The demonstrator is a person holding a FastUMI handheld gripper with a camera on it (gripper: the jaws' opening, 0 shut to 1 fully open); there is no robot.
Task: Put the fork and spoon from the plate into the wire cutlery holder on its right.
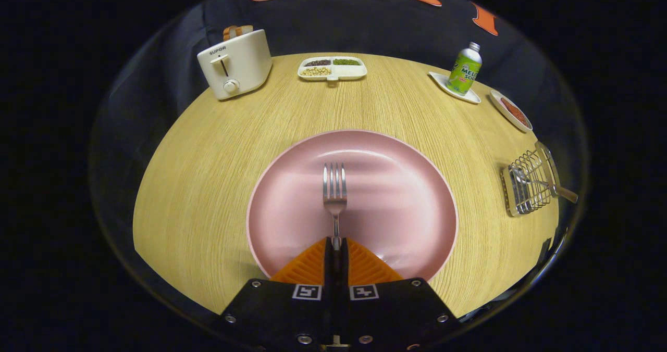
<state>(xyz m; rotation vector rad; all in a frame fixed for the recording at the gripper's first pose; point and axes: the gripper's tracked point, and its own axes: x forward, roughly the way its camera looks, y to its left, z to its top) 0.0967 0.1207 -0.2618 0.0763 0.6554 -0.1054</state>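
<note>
**Fork gripped over the plate, holder waiting on the right**

The gripper (336,245) is clenching the handle of the silver metal fork (334,190), both fingers pressing in on the thin stem with almost no gap between them. The fork's head and tines are pointing straight ahead, beyond the fingertips, over the middle of the round pink plate (292,216). Whether the fork is resting on the plate or hanging just above it, I cannot tell.

The wire cutlery holder (526,184) is lying on the light wooden table (208,159) to the right of the plate, well apart from it. A utensil with a wooden handle (565,191) is already sticking out of it, most likely the spoon, so by my reckoning half the job is done.

For this step, the grip is far back on the handle, so the fork may droop or swing; a level, slow carry to the right looks wise, tines lined up with the holder's opening before the fingers let go.

Counting now: one fork, one plate, one wire holder, one utensil in it. Further back, one white toaster (237,63), one white divided tray of beans (332,68), one green bottle (464,70) on one white saucer (471,98), and one small dish of something red (510,111).
</note>
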